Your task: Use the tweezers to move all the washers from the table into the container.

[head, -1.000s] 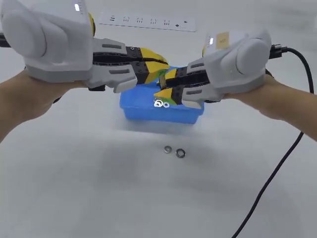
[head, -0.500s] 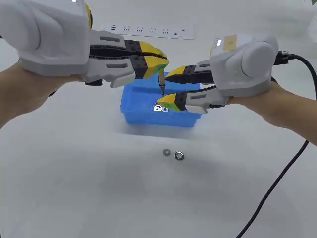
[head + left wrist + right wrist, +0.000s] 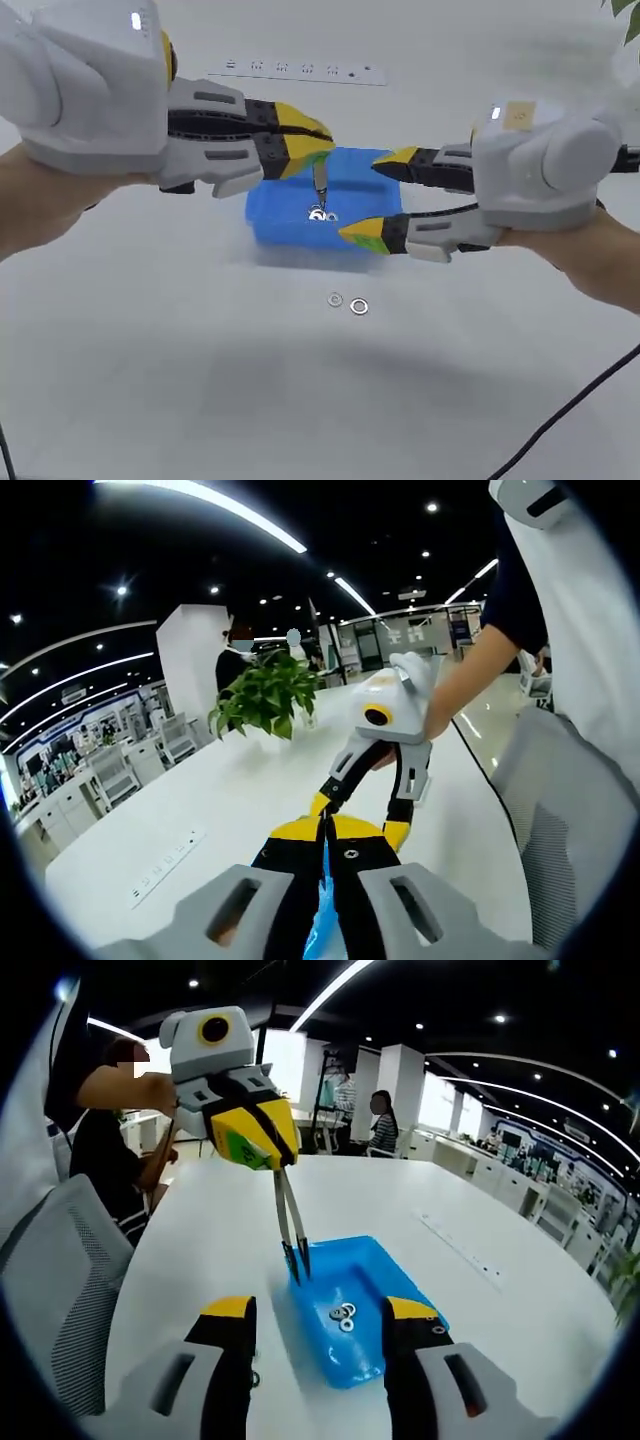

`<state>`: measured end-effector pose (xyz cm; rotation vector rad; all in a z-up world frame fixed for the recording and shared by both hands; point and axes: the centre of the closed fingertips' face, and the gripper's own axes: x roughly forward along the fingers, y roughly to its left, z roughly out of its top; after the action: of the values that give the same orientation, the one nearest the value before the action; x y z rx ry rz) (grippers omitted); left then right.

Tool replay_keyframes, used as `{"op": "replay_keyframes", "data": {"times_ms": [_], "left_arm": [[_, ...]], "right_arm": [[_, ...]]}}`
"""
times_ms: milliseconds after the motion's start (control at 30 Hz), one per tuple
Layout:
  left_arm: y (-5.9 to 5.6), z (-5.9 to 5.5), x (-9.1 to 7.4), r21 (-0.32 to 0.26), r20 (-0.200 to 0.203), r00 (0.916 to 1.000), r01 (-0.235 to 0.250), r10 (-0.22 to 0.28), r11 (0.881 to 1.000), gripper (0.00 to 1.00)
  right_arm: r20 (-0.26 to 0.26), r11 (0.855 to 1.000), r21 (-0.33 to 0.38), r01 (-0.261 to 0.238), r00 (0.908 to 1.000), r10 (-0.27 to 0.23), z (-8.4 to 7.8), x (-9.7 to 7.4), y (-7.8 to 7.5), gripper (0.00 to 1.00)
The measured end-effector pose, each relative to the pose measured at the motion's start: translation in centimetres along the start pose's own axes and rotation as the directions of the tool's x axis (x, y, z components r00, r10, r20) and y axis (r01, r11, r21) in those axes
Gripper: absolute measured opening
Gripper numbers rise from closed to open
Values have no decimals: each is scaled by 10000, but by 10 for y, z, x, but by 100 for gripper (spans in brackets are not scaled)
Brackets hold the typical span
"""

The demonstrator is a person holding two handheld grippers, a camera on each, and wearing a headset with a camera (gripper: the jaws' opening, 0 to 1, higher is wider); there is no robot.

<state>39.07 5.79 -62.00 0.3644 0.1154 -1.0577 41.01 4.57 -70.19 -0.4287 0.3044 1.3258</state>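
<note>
Right gripper view: tweezers (image 3: 289, 1222) over container (image 3: 392, 1278); head view: table washers (image 3: 359, 306).

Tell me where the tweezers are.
In the head view, the tweezers hang tips-down from the left gripper over the blue container, close to the washers lying in it.

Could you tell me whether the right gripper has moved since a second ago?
Yes. The yellow-tipped right gripper has drawn back rightward, from over the middle of the blue rectangular plastic container toward its right edge.
</note>
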Motion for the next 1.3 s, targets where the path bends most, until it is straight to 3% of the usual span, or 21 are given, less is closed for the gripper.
{"op": "replay_keyframes", "data": {"times_ms": [300,367,467,700,933,1067,1300], "left_arm": [[-22,-5,0,-240,73,9999,91,-89,9997,5],[-28,-9,1,-288,30,9999,163,-162,9995,5],[-32,-12,1,-343,-30,9996,273,-274,9990,5],[-38,-17,2,-352,143,9992,376,-371,9987,5],[-48,-28,6,-636,254,9981,578,-563,9963,5],[-55,-35,9,-854,251,9971,740,-722,9936,5],[-61,-43,14,-931,192,9961,874,-859,9918,5]], "right_arm": [[-131,9995,220,242,9996,-239,-12,-17,23,69],[-456,9995,101,285,9986,-280,-21,-19,27,72],[-716,9995,-67,304,9970,-308,-30,-22,31,78],[-1034,9989,419,200,9945,-156,-54,-30,43,88],[-1081,9968,766,242,9940,-158,-64,-30,49,99],[-1546,9965,780,314,9878,-190,-76,-28,52,100],[-1389,9865,1578,439,9901,-218,-81,-30,56,100]]}}
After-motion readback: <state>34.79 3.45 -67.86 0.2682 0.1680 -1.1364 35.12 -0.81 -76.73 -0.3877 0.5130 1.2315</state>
